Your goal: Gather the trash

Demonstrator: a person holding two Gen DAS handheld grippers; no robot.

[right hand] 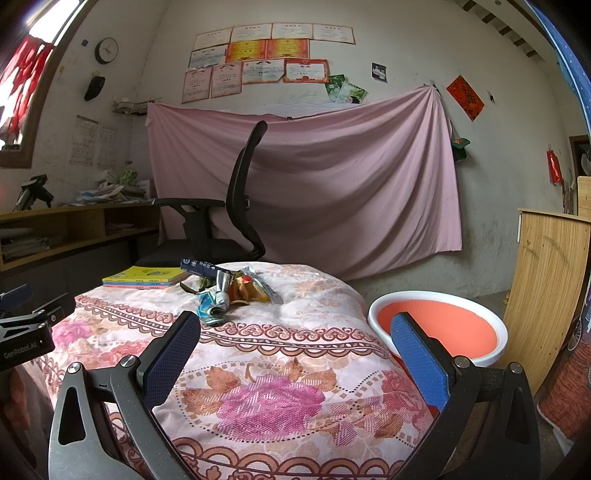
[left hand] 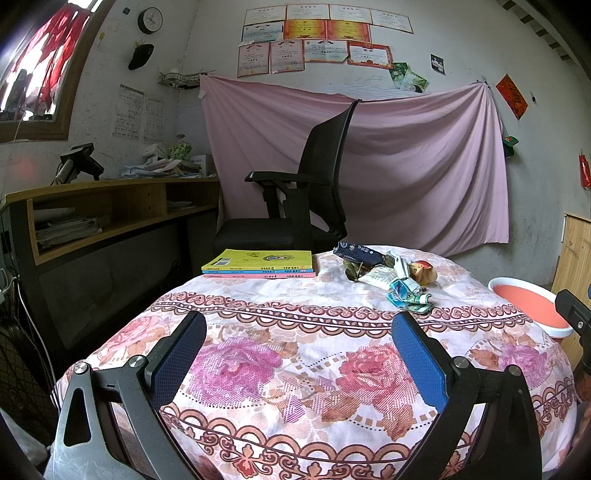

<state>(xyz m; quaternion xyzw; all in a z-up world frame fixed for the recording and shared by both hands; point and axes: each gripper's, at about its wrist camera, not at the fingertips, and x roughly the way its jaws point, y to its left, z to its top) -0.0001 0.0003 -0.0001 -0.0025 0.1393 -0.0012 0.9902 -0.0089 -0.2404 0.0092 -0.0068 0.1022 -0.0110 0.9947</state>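
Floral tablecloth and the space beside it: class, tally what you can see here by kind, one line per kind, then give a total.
Books, stacked: 3
Heaps of crumpled wrappers: 1 (pieces too tangled to count)
Orange bins with a white rim, beside the table: 1
Grippers, left gripper and right gripper, both open and empty: 2
Total: 7

i'm in a lived-in home room, part bedroom, part study. rows of framed certificates [left hand: 317,33] on a rough plaster wall, a pink sheet [left hand: 388,162] pinned up beneath them, a round clock [left hand: 150,20] and a cap [left hand: 141,56] hanging nearby. there's a black office chair [left hand: 295,199], a wooden desk with shelves [left hand: 110,210] heaped with papers, and schoolbooks [left hand: 258,264] on a floral quilt [left hand: 295,369].
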